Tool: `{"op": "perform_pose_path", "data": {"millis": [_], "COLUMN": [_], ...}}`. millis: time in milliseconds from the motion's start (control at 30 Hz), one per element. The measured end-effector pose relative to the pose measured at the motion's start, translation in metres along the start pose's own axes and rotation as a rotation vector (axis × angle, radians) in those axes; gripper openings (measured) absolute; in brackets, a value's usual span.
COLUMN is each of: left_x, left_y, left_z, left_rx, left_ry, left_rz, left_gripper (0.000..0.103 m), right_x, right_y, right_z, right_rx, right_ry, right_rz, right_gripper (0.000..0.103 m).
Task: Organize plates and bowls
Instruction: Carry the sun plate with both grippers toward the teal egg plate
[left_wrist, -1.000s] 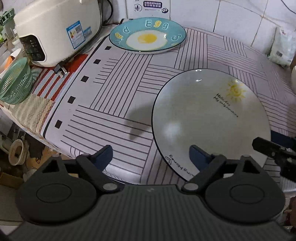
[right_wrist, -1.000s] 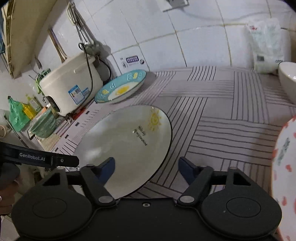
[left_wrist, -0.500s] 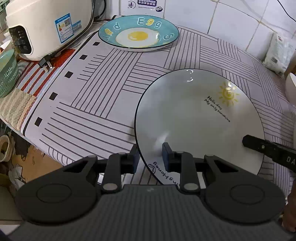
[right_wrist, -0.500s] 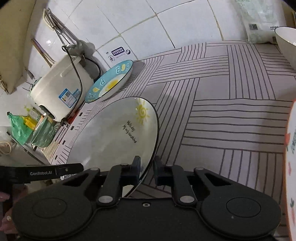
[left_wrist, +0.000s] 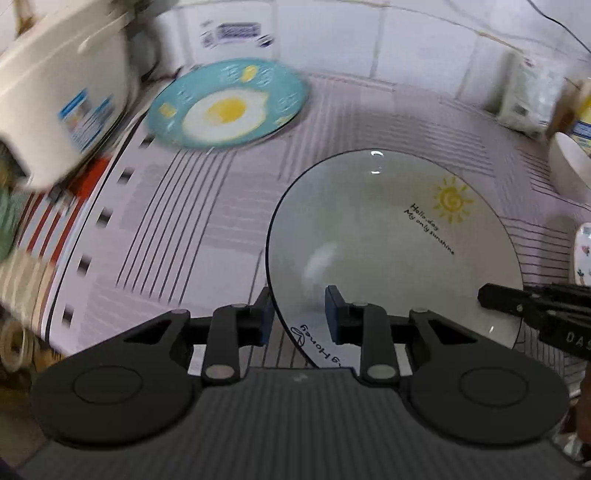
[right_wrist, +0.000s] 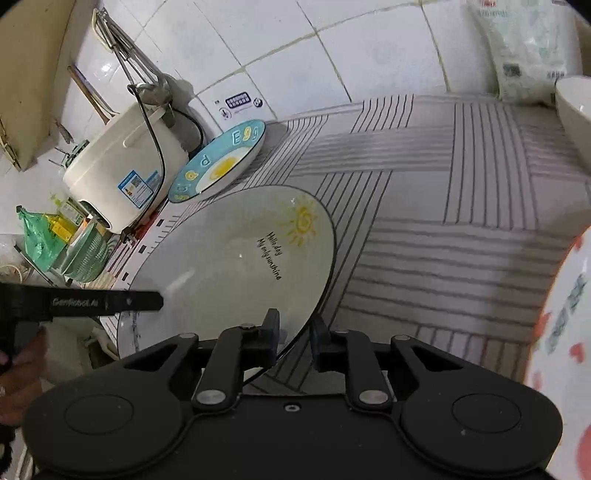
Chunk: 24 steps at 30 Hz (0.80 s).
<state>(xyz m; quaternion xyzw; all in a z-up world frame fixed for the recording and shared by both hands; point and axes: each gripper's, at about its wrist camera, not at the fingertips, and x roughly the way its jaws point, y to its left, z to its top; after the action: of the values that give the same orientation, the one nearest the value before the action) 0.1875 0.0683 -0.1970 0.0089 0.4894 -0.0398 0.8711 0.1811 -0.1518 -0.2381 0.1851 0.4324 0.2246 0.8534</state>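
Note:
A white sun plate (left_wrist: 388, 236) with a black rim and yellow sun print is held tilted above the striped counter; it also shows in the right wrist view (right_wrist: 236, 273). My left gripper (left_wrist: 299, 314) is shut on its near left rim. My right gripper (right_wrist: 293, 332) is shut on its near right rim. A blue egg plate (left_wrist: 229, 105) lies at the back by the rice cooker, also in the right wrist view (right_wrist: 218, 162). A white plate with red hearts (right_wrist: 554, 332) is at the right edge. A white bowl (right_wrist: 574, 107) stands at the far right.
A white rice cooker (right_wrist: 125, 173) stands at the back left, with a green basket (right_wrist: 86, 254) in front of it. A white bag (right_wrist: 524, 48) leans on the tiled wall at the back right. The striped cloth (right_wrist: 443, 206) covers the counter.
Both grippers closed on the sun plate's rim from opposite sides. The plate has lifted off the cloth and tilted, moving toward the blue egg plate.

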Motion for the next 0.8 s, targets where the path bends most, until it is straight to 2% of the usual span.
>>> {"op": "perform_pose_path", "data": {"millis": [233,333,533,800], "left_x": [0.009,0.018,0.044,0.068], "left_y": [-0.022,-0.029,-0.046,-0.057], "left_z": [0.04,0.057,0.084,0.105], "left_rx": [0.036,0.042,0.032,0.038], "left_ry": [-0.029,-0.007,-0.004,0.034], "left_rz": [-0.041,-0.078,-0.13,-0.129], "left_gripper": [0.027,0.027,0.027,0.028], "right_x": [-0.013,-0.016,-0.012,0.001], "right_y": [-0.014,-0.021,-0.044,-0.064], "right_z": [0.032,0.051,0.093,0.113], "right_rx": [-0.038,-0.058,-0.124,-0.167], "right_ry": [-0.075,-0.097,-0.084,-0.064], "right_rz": [-0.03,-0.048,-0.088,-0.133], "right_gripper": [0.023,0.022,0.022,0.023]}}
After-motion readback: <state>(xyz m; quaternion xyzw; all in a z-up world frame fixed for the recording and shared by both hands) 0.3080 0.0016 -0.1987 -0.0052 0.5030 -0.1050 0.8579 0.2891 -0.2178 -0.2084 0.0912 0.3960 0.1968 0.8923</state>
